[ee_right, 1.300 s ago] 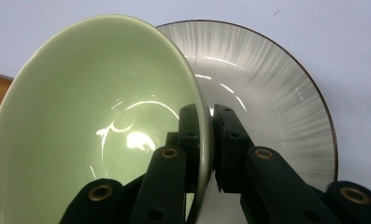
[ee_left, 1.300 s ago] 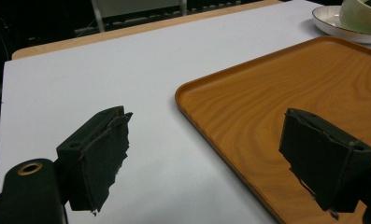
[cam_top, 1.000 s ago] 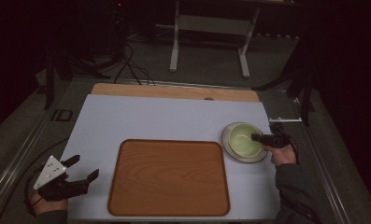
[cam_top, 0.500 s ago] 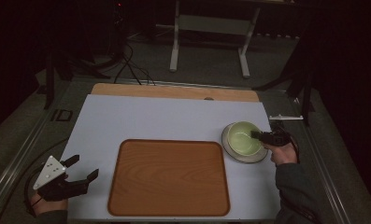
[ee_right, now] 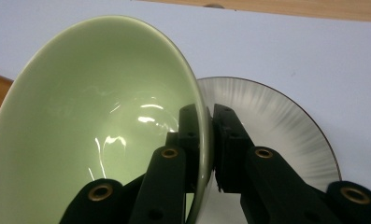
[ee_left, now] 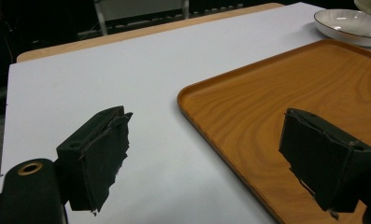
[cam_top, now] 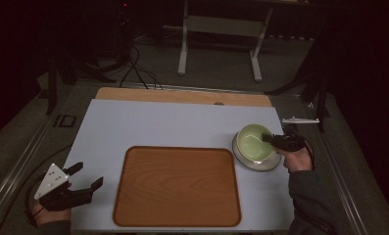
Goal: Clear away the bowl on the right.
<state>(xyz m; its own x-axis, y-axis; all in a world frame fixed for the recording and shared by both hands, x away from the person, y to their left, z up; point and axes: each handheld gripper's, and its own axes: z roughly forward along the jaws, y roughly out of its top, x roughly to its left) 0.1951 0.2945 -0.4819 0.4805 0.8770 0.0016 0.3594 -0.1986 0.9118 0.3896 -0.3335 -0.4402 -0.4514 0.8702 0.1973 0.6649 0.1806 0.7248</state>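
Gripping nothing, the left gripper [cam_top: 84,182] sits at the lower left of the high view with its jaws spread wide; its own view shows both black pads apart over the white table [ee_left: 103,70] and the tray edge. One wooden tray [cam_top: 177,186] lies at lower centre, bare, with nothing on it. At centre right, one green bowl [cam_top: 255,142] sits tilted over one white plate [cam_top: 268,164], its rim clamped between the jaws of the right gripper [cam_top: 266,139]. The right gripper view confirms this: one jaw inside the bowl [ee_right: 94,121], one outside, closed tight on the wall. The bowl holds nothing. The plate [ee_right: 272,121] is partly hidden behind bowl and jaws. Whether the bowl's base touches the plate cannot be determined. The floor beyond the table is dark and indistinct.
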